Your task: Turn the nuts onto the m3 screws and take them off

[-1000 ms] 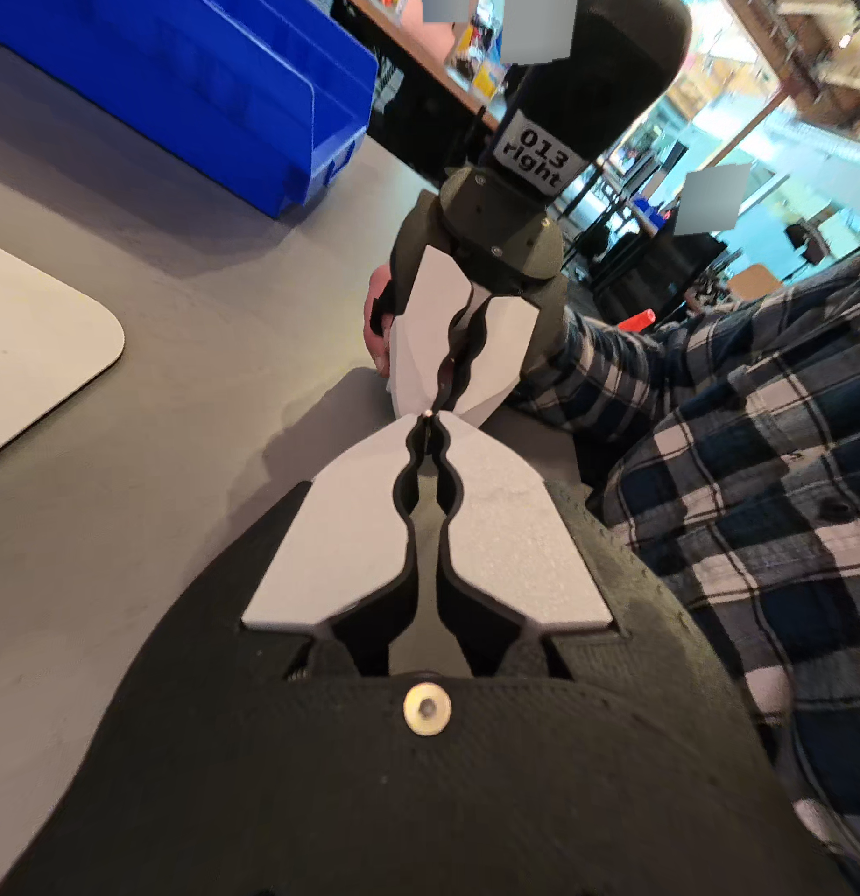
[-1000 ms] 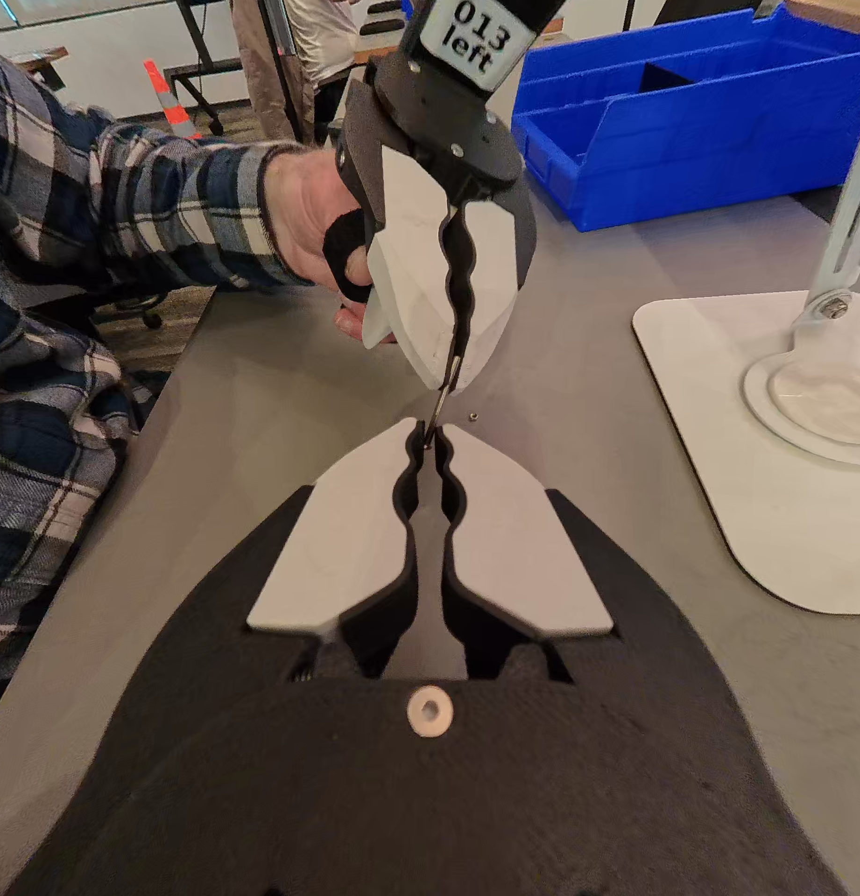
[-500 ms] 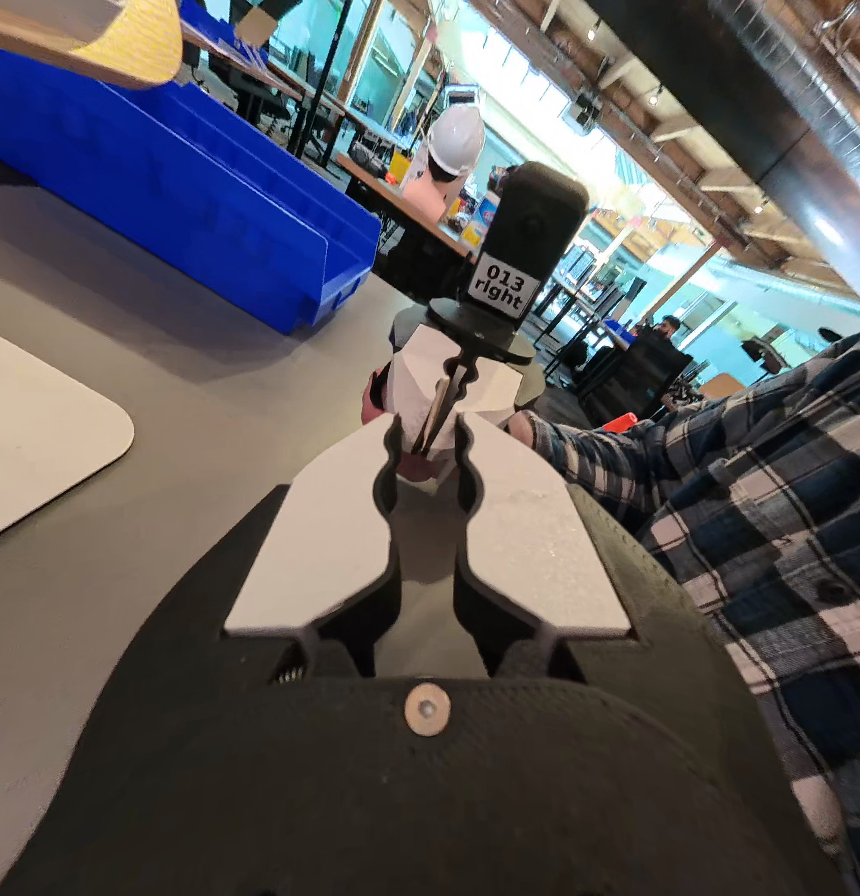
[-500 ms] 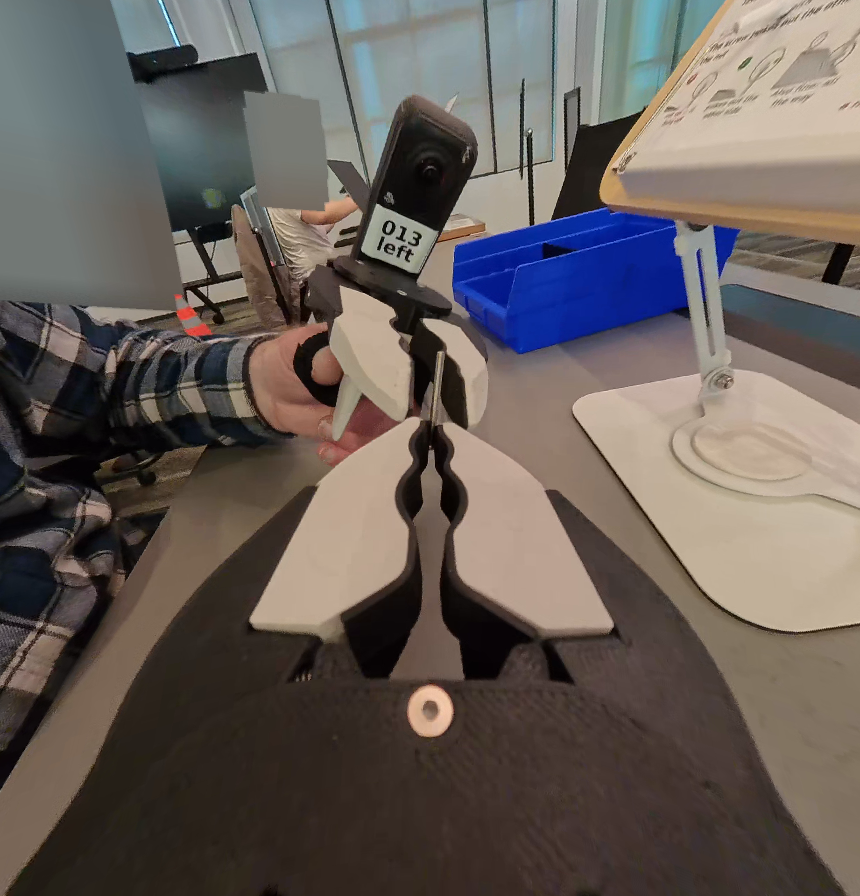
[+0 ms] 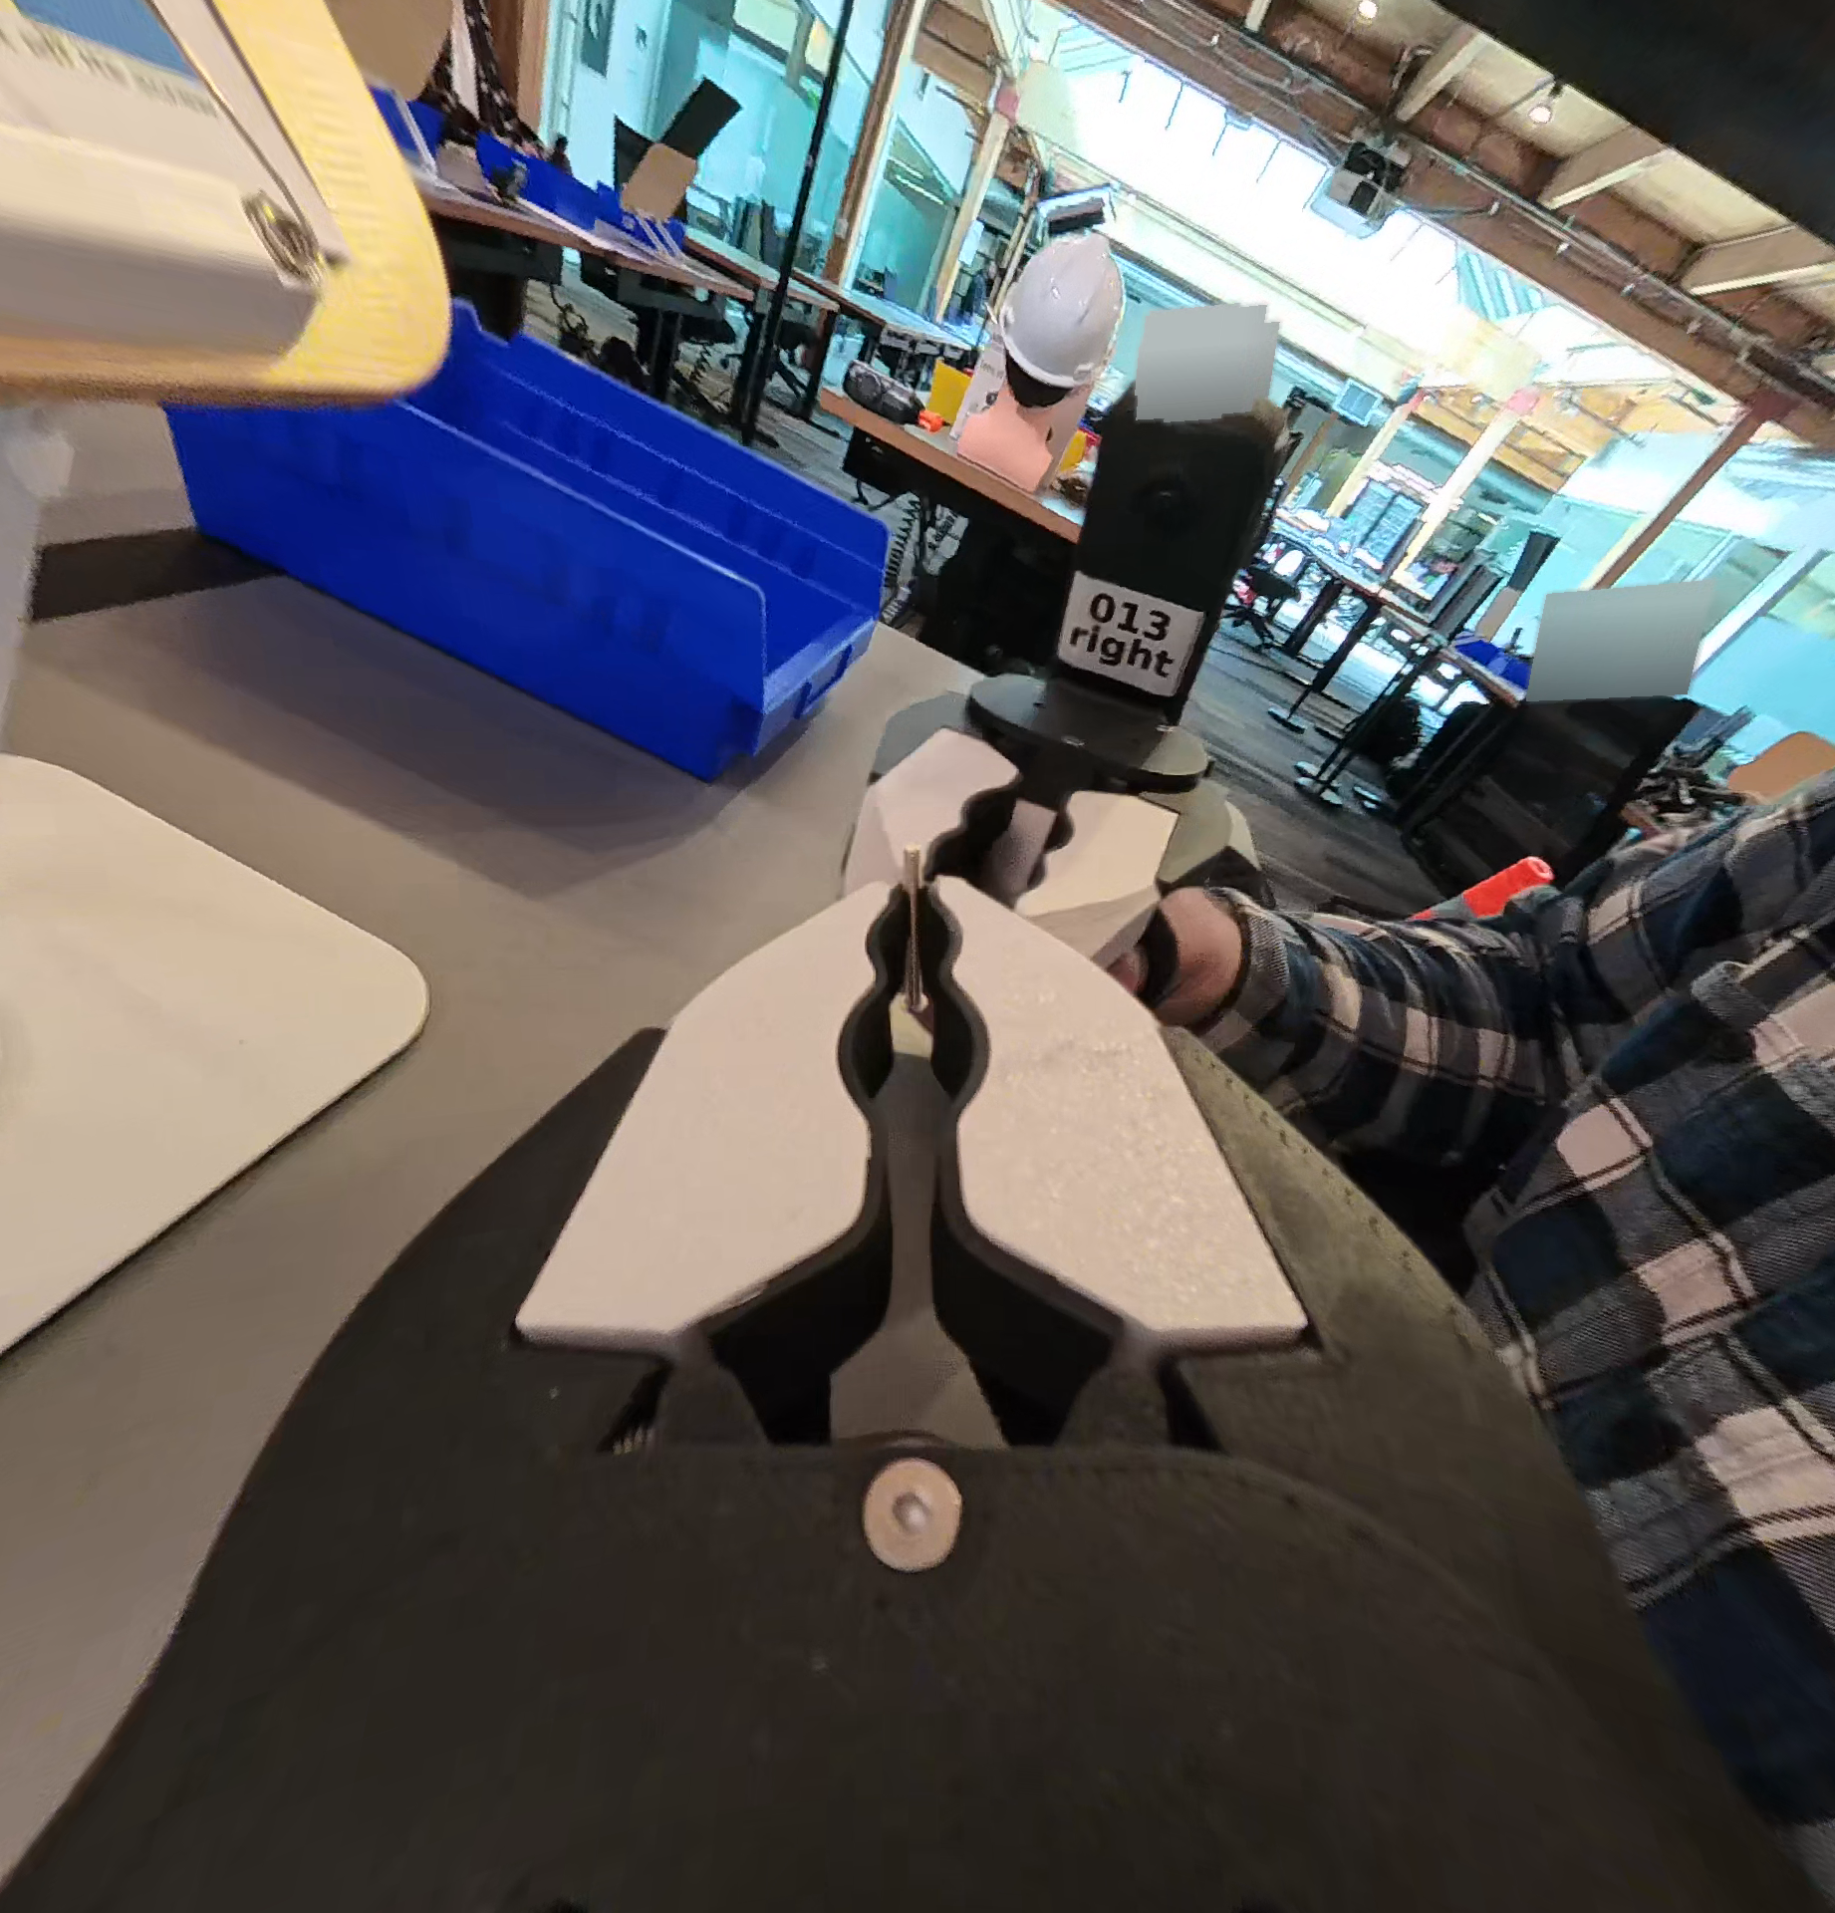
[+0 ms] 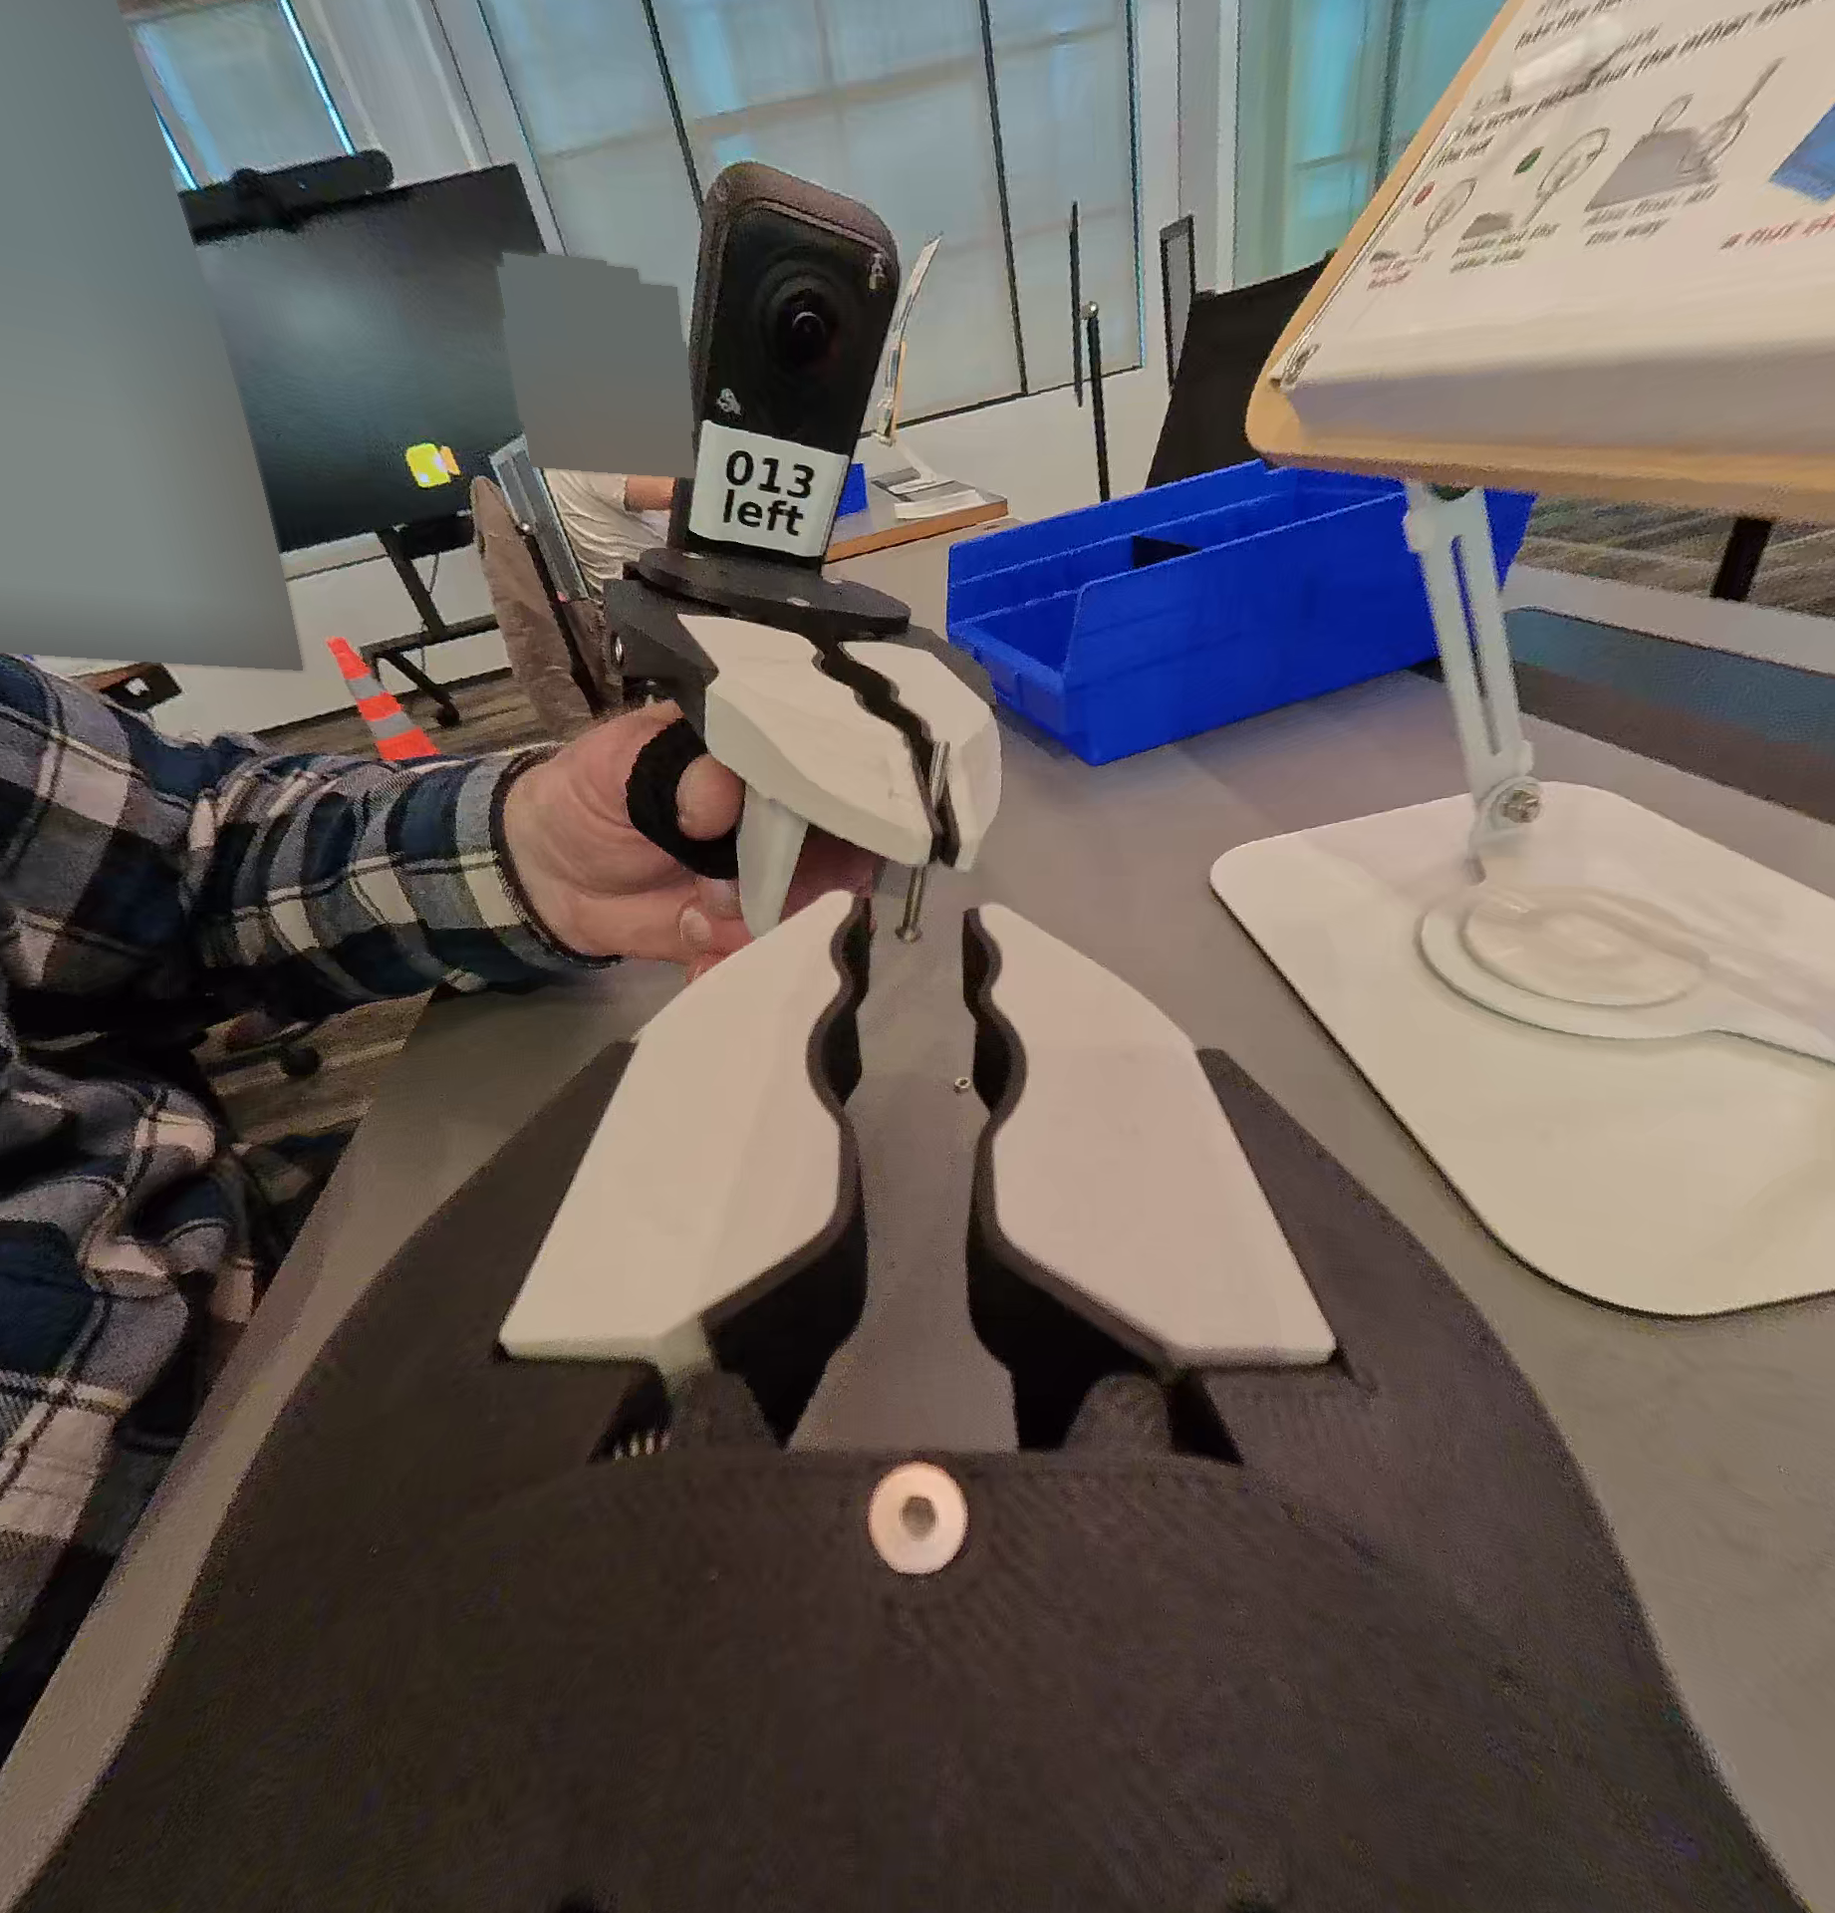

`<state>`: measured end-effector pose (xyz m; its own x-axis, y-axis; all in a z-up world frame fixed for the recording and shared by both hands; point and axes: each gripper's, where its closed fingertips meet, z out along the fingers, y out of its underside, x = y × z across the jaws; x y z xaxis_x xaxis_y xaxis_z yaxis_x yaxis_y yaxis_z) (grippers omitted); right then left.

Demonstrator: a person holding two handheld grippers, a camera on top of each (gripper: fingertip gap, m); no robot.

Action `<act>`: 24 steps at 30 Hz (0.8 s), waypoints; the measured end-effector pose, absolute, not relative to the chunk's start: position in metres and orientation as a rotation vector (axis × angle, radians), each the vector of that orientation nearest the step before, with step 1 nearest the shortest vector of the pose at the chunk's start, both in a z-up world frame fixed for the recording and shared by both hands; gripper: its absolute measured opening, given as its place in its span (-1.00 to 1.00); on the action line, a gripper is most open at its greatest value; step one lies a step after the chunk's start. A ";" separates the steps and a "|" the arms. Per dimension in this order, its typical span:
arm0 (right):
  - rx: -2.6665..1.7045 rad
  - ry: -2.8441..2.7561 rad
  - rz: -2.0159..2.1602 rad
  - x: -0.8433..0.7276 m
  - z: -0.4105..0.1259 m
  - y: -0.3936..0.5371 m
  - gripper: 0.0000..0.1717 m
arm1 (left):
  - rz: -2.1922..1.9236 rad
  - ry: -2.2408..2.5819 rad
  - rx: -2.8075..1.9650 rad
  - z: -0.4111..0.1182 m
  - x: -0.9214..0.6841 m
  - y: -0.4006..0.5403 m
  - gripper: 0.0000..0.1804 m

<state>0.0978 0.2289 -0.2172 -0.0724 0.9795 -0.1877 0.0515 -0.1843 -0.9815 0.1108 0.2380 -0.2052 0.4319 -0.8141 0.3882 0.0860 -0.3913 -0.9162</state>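
While left gripper [image 5: 914, 899] clamps screw [image 5: 913, 937], right gripper [image 6: 915, 924] gapes.

Workshop — blue bins [image 5: 541, 580], workbenches [image 5: 955, 471]

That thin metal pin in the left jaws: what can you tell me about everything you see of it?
The thin metal pin is a slim, straight, silvery rod that looks like steel, with a slightly wider, flat head at its lower end. It stands nearly upright, clamped between the closed white fingers of the left gripper, with its ends sticking out above and below them. It hangs over the grey table, just ahead of the open right gripper, which does not touch it.
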 end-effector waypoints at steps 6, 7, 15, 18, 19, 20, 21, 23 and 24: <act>-1.251 -1.175 1.374 0.109 -0.185 0.236 -0.83 | -0.980 0.750 -1.698 -0.198 0.110 0.238 -0.98; -1.244 -1.171 1.389 0.107 -0.183 0.235 -0.85 | -0.955 0.771 -1.701 -0.199 0.112 0.237 -0.98; -1.226 -1.202 1.534 0.100 -0.185 0.230 -0.96 | -0.963 0.851 -1.742 -0.207 0.123 0.231 -0.98; -1.216 -1.198 1.554 0.102 -0.185 0.229 -0.97 | -0.964 0.865 -1.734 -0.206 0.125 0.231 -0.98; -1.211 -1.195 1.562 0.103 -0.184 0.229 -0.97 | -0.968 0.865 -1.729 -0.205 0.126 0.230 -0.98; -1.205 -1.192 1.569 0.104 -0.182 0.229 -0.97 | -0.972 0.864 -1.718 -0.204 0.127 0.230 -0.98; -1.202 -1.183 1.571 0.105 -0.180 0.229 -0.97 | -0.965 0.853 -1.707 -0.201 0.127 0.231 -0.98; -1.196 -1.165 1.590 0.106 -0.176 0.231 -0.98 | -0.989 0.853 -1.680 -0.197 0.130 0.229 -0.91; -1.189 -1.149 1.605 0.108 -0.172 0.233 -0.98 | -0.992 0.858 -1.700 -0.200 0.131 0.229 -0.77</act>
